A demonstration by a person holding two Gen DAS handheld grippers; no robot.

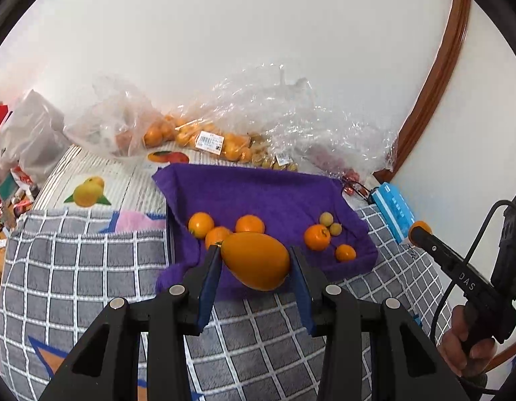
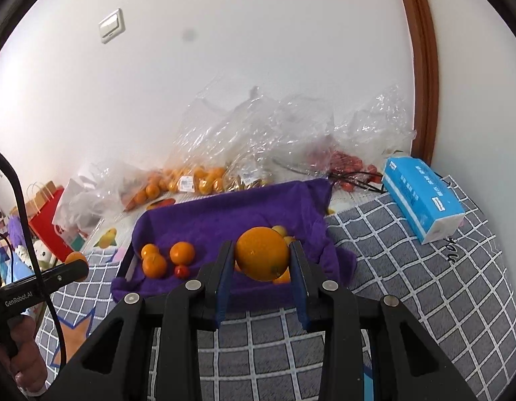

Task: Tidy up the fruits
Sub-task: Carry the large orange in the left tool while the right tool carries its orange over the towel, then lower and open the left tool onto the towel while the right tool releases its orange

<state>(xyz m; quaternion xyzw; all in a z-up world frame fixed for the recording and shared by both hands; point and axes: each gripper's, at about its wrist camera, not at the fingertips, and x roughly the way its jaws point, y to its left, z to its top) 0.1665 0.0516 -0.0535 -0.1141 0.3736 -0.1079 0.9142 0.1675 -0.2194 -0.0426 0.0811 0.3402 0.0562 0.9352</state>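
Note:
My left gripper [image 1: 256,250] is shut on an oval orange mango [image 1: 256,260], held above the near edge of a tray lined with a purple towel [image 1: 258,190]. Several small oranges [image 1: 201,224] and two pale round fruits [image 1: 326,219] lie on the towel. My right gripper [image 2: 261,245] is shut on a large round orange [image 2: 263,254], held above the same purple towel [image 2: 231,210], where small oranges [image 2: 182,253] and a tiny red fruit [image 2: 181,271] lie. The right gripper also shows at the right edge of the left wrist view [image 1: 419,230].
Clear plastic bags with oranges [image 1: 191,133] and other fruit lie behind the tray by the white wall. A blue tissue pack [image 2: 421,197] rests on the grey checked blanket [image 2: 424,267] at right. A red paper bag [image 2: 47,220] and clutter stand at left.

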